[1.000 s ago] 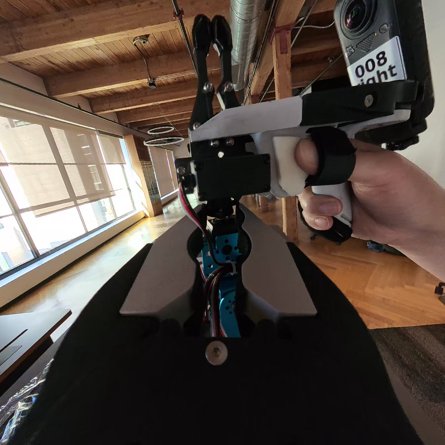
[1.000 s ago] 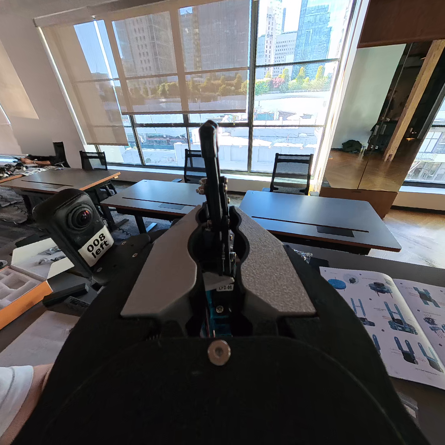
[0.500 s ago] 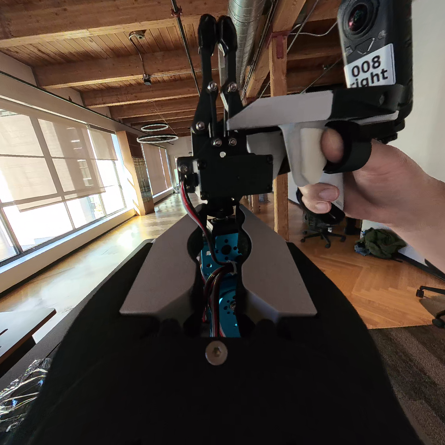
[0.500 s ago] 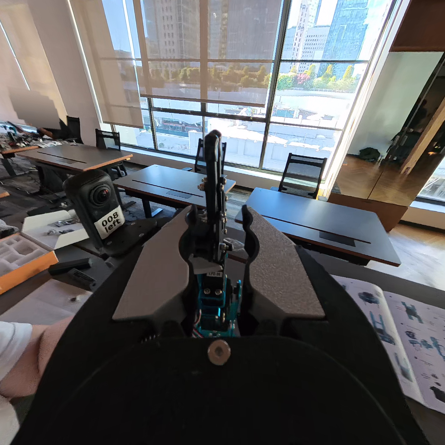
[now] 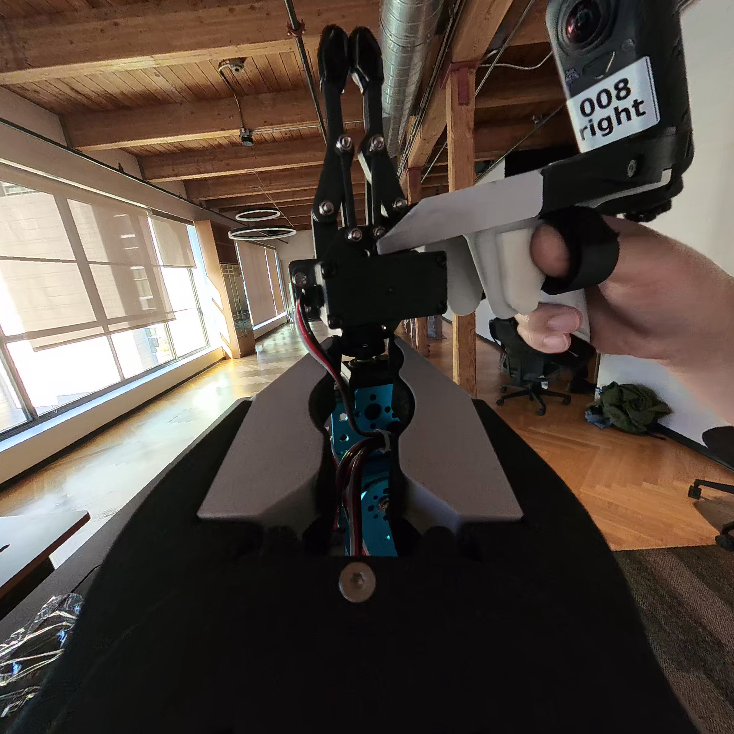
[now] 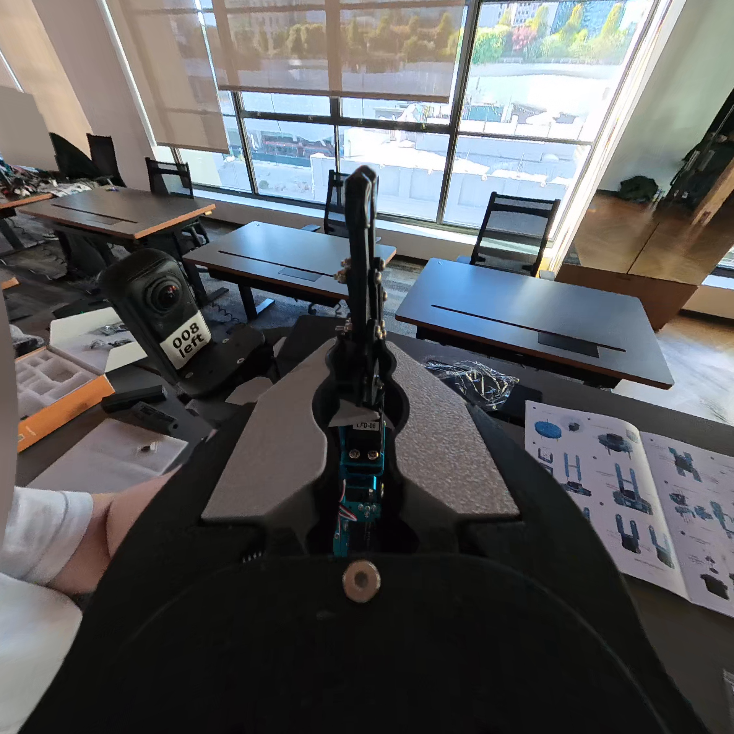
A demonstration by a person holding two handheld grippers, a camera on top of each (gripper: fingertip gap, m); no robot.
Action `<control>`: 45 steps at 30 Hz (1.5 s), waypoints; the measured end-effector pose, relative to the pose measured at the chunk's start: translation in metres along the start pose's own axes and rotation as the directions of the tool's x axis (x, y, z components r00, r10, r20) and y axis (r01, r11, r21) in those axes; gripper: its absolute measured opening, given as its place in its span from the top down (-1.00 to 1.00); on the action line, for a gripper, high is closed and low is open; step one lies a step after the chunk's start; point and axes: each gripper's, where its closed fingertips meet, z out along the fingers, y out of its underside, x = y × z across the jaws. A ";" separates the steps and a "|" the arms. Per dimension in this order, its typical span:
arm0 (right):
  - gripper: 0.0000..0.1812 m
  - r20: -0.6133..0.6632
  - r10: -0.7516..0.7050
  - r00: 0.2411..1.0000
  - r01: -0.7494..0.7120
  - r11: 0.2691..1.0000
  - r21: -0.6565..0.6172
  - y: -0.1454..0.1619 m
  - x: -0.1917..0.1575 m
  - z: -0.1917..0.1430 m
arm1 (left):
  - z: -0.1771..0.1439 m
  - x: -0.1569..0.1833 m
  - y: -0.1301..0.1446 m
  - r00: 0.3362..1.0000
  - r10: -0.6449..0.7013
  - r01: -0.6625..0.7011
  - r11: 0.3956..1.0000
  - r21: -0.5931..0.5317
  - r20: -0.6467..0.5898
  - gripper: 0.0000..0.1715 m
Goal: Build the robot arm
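Both grippers are clamping the same small robot arm of blue metal brackets and black servo parts (image 5: 367, 421), which is standing upright between them above the dark counter (image 6: 492, 373). The left gripper (image 5: 359, 401) is closed on its blue base bracket, the right gripper (image 6: 359, 401) on its black servo section. To the right, an open illustrated instruction booklet (image 6: 635, 492) is lying on the counter, and a crumpled clear plastic bag (image 6: 472, 377) is lying farther back.
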 end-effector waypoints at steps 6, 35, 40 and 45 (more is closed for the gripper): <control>0.85 0.016 -0.001 1.000 0.001 1.000 -0.022 0.000 0.000 0.001 | 0.001 0.001 0.000 1.000 0.015 -0.015 1.000 0.001 0.001 0.76; 0.87 0.054 -0.027 0.998 0.009 0.949 0.315 -0.002 -0.002 -0.002 | 0.000 0.001 0.000 0.999 -0.008 0.006 0.999 0.038 0.040 0.76; 0.87 0.044 0.015 0.999 -0.029 0.945 0.327 -0.002 -0.001 -0.002 | 0.000 0.002 0.000 0.999 -0.014 0.012 0.999 0.042 0.042 0.77; 0.86 0.018 0.042 0.999 -0.046 0.889 0.456 -0.001 -0.002 -0.006 | 0.000 0.002 0.000 0.999 -0.007 0.006 0.999 0.040 0.047 0.76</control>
